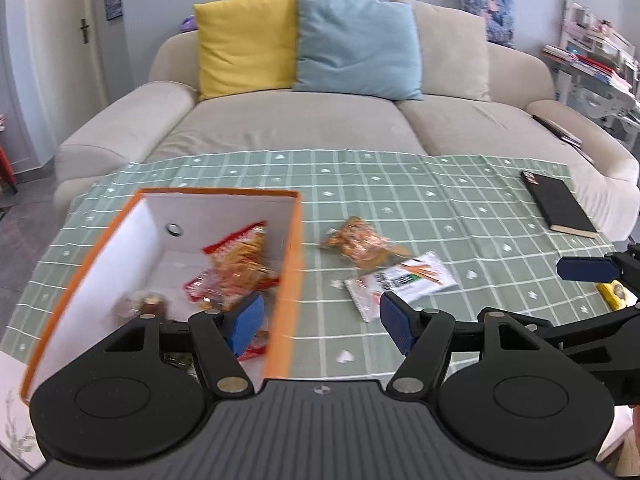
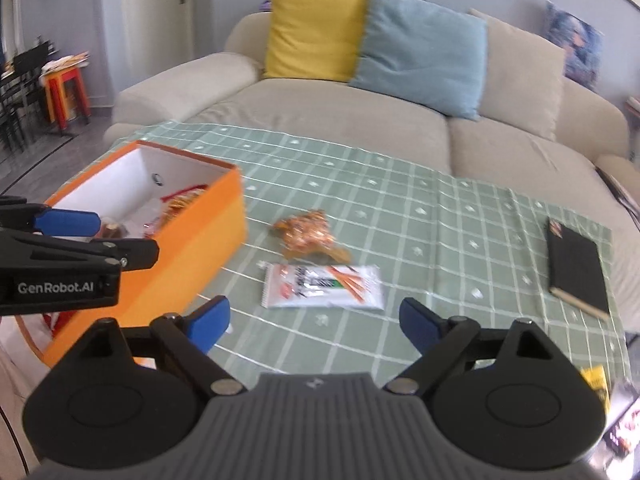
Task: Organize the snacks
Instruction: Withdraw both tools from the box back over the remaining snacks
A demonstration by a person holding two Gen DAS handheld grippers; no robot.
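Left gripper point(image 1: 322, 322): my jaws stood apart, astride the box point(image 1: 286, 280) wall.
Right gripper point(image 2: 314, 322): jaws apart, white packet point(image 2: 324, 286) just ahead.

Table under green grid-patterned cloth point(image 2: 440, 216) carries open orange cardboard box point(image 2: 192, 248), crinkly orange snack bag point(image 2: 308, 234), flat white snack packet point(image 2: 324, 286), black hardcover notebook point(image 2: 576, 268).

The left tool point(image 1: 320, 322) straddles the near right wall of the orange box point(image 1: 290, 280), one finger inside among the packets, one outside. Ahead of the spread right tool point(image 2: 314, 320), bare worktop point(image 2: 460, 248) leads to the white packet point(image 2: 324, 286), with the orange packet point(image 2: 310, 234) just beyond. The black notebook point(image 2: 578, 270) lies far right, well apart.
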